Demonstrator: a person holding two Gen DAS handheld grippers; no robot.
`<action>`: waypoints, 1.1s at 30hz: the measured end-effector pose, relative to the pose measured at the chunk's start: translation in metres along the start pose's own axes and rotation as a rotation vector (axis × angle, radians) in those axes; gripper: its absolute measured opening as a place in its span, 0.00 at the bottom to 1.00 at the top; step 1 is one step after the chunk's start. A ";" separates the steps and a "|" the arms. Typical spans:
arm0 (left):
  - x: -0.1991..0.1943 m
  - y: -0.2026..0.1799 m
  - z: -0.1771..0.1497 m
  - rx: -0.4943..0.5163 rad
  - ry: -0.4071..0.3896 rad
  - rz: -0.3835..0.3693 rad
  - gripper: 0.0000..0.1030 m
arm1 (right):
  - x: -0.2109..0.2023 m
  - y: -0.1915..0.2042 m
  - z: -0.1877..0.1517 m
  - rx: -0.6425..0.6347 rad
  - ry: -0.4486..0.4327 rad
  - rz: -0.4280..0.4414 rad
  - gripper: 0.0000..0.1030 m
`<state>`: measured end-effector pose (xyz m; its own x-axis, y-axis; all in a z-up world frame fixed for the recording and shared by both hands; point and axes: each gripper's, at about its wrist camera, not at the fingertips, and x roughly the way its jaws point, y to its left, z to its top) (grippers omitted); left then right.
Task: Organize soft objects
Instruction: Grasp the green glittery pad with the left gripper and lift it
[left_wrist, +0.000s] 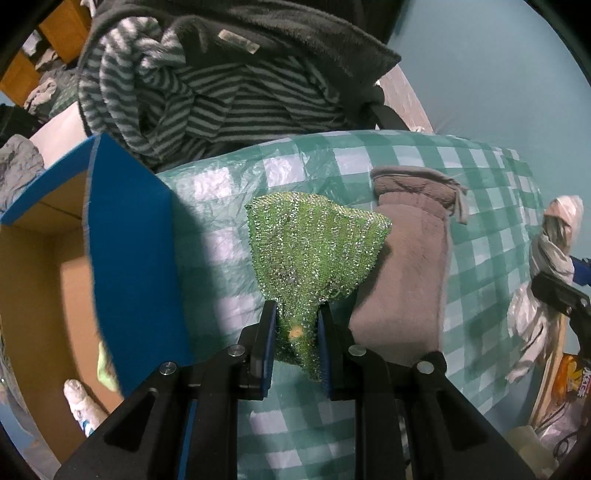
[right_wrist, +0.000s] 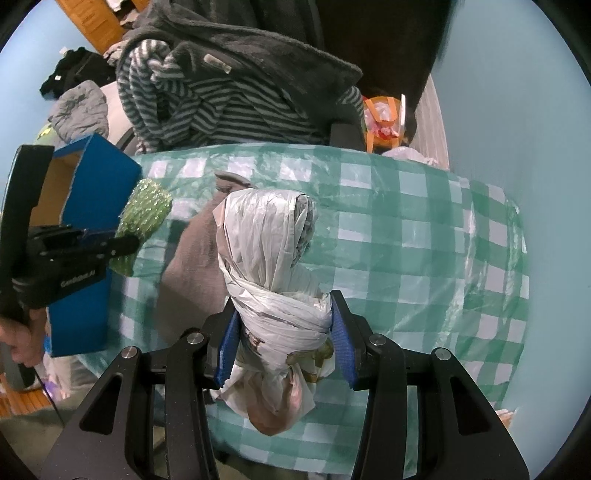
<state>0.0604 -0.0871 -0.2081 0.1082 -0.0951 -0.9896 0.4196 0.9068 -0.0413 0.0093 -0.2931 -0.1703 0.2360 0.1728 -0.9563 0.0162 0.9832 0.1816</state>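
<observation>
My left gripper (left_wrist: 295, 314) is shut on a glittery green scrubbing cloth (left_wrist: 314, 243), which hangs above the green-checked tablecloth (left_wrist: 480, 206). From the right wrist view the same left gripper (right_wrist: 125, 242) and green cloth (right_wrist: 146, 210) sit at the left, beside the blue box (right_wrist: 96, 177). My right gripper (right_wrist: 284, 325) is shut on a knotted bundle of white plastic bags (right_wrist: 269, 236), lifted over the table. A folded brown-grey towel (left_wrist: 406, 266) lies on the tablecloth, to the right of the green cloth; in the right wrist view the towel (right_wrist: 192, 254) lies behind the bundle.
An open cardboard box with blue outer walls (left_wrist: 125, 236) stands at the table's left edge. A pile of striped and dark fleece clothes (left_wrist: 221, 96) lies behind the table. An orange bag (right_wrist: 382, 122) stands at the back. A hand (right_wrist: 22, 336) holds the left gripper's handle.
</observation>
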 end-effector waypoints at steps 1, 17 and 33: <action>-0.003 0.000 -0.002 0.000 -0.003 0.003 0.19 | -0.001 0.001 0.000 -0.002 -0.002 0.001 0.43; -0.048 0.006 -0.038 -0.027 -0.047 0.009 0.20 | -0.028 0.026 -0.001 -0.056 -0.023 0.017 0.43; -0.079 0.031 -0.064 -0.085 -0.080 0.042 0.20 | -0.045 0.063 0.008 -0.114 -0.045 0.042 0.43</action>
<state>0.0079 -0.0250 -0.1405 0.1969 -0.0853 -0.9767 0.3354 0.9419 -0.0146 0.0078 -0.2392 -0.1140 0.2773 0.2138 -0.9367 -0.1041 0.9759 0.1919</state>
